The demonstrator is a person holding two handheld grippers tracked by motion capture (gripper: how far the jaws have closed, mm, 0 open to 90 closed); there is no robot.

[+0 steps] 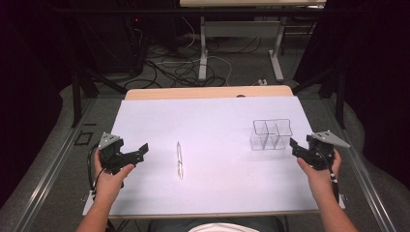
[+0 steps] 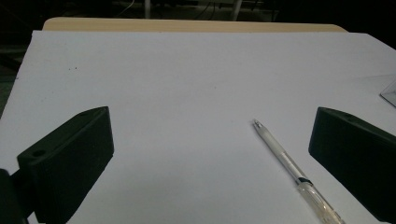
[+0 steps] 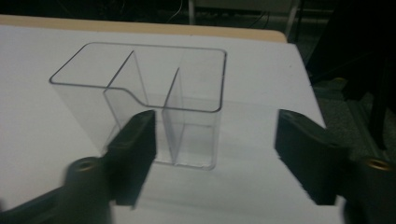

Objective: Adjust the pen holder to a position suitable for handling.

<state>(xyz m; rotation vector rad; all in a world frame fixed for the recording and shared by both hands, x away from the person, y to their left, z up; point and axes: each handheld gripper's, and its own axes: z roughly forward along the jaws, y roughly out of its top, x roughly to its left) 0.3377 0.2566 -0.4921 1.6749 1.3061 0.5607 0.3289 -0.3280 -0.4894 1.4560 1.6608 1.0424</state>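
Observation:
A clear pen [image 1: 179,160] lies on the white table sheet [image 1: 212,111], pointing away from me; the left gripper view has the pen [image 2: 289,168] low and to the right between the jaws. My left gripper [image 1: 138,151] rests at the sheet's left edge, open and empty, a short way left of the pen. A clear plastic organizer [image 1: 271,134] with several compartments stands upright at the right. My right gripper [image 1: 296,146] is open and empty just right of it. In the right gripper view the organizer [image 3: 154,93] stands close ahead, its near right corner between the jaws.
The wooden table's far edge [image 1: 208,92] shows beyond the sheet. Behind it stand a second table's legs [image 1: 203,48] and tangled cables [image 1: 179,67] on the floor. Dark frame posts [image 1: 76,92] flank both sides.

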